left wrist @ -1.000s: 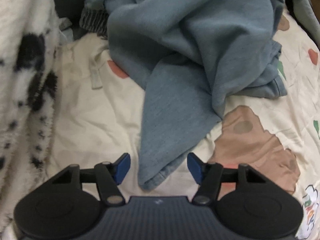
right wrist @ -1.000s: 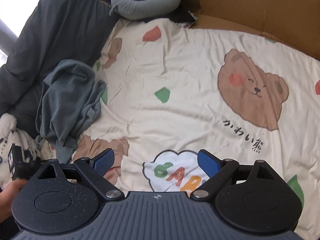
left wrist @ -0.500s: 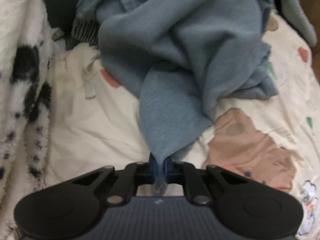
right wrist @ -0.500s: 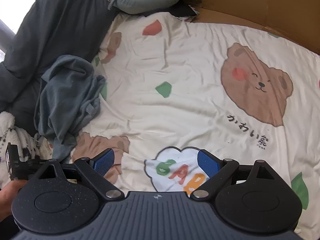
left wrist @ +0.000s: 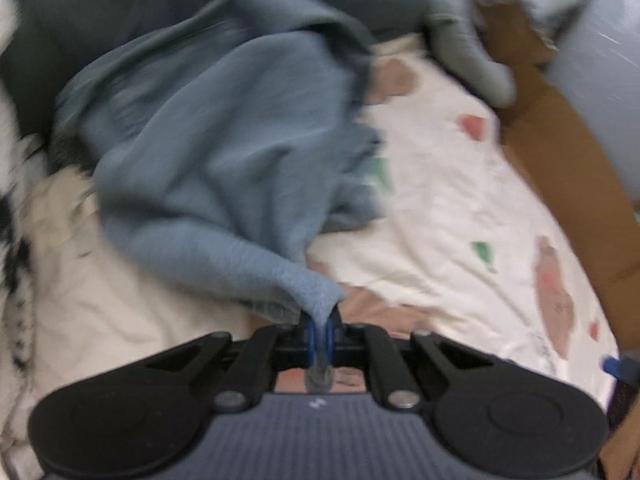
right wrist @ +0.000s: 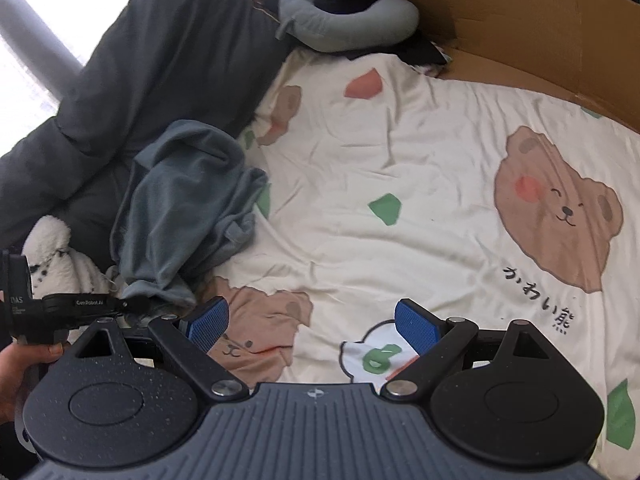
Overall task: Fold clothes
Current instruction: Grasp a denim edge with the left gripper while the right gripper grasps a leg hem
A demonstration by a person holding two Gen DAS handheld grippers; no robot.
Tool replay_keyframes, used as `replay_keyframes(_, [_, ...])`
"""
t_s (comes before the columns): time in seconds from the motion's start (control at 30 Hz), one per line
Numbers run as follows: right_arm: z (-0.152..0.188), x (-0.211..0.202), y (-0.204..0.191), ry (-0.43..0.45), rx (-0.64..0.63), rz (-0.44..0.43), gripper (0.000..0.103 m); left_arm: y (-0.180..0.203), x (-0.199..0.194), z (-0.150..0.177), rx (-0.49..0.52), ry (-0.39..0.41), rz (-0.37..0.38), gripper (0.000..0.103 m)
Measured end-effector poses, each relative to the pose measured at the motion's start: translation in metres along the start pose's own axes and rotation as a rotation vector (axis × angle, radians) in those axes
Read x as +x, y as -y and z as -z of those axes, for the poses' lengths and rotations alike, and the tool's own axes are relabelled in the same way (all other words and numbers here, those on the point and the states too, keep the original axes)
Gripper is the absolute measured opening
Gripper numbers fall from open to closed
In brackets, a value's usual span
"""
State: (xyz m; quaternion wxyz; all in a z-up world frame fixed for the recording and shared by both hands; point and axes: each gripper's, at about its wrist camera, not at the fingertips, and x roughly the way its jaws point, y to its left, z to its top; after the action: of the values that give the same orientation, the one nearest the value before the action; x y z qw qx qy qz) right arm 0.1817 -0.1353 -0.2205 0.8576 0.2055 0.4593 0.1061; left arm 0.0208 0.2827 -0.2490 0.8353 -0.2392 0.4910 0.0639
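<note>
left hand-held gripper (left wrist: 319, 334) pinching blue garment (left wrist: 224, 160) | right hand-held gripper (right wrist: 310, 326) wide | neck pillow (right wrist: 348, 20), cardboard (right wrist: 520, 28) beyond

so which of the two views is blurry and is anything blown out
Left wrist view: smeared by motion blur, the blue garment and bedsheet soft, though the left gripper shut on the cloth stays fairly crisp; top right corner is washed out. Right wrist view: sharp, the bear print clear and the right gripper open, but the window light at upper left is overexposed.
</note>
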Motion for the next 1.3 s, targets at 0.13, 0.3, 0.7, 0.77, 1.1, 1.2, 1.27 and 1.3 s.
replay_keyframes(0.13, [0.002,-0.003,-0.003,0.005,0.002,-0.017,0.093,0.035,-0.006,-0.002,0.059,0.010,0.078,0.005])
replay_keyframes(0.3, [0.004,-0.004,-0.006,-0.004,-0.011,-0.040,0.093,0.078,-0.008,-0.003,0.110,0.007,0.183,0.005])
replay_keyframes(0.7, [0.011,0.002,-0.024,-0.031,-0.069,-0.099,0.093,0.150,-0.015,-0.001,0.246,-0.012,0.365,0.005])
replay_keyframes(0.77, [0.011,0.002,-0.025,-0.015,-0.074,-0.096,0.093,0.157,-0.018,0.001,0.261,-0.025,0.396,0.005])
replay_keyframes(1.1, [0.001,-0.008,-0.039,0.111,-0.172,-0.077,0.092,0.171,-0.020,0.004,0.309,-0.078,0.456,0.005])
replay_keyframes(1.2, [0.001,-0.005,-0.040,0.100,-0.193,-0.076,0.085,0.171,-0.017,0.006,0.321,-0.100,0.461,0.005])
replay_keyframes(1.27, [0.002,-0.003,-0.040,0.083,-0.203,-0.076,0.079,0.170,-0.015,0.007,0.326,-0.110,0.460,0.006])
replay_keyframes(1.3, [0.003,-0.002,-0.040,0.078,-0.206,-0.081,0.078,0.169,-0.014,0.007,0.322,-0.116,0.461,0.006])
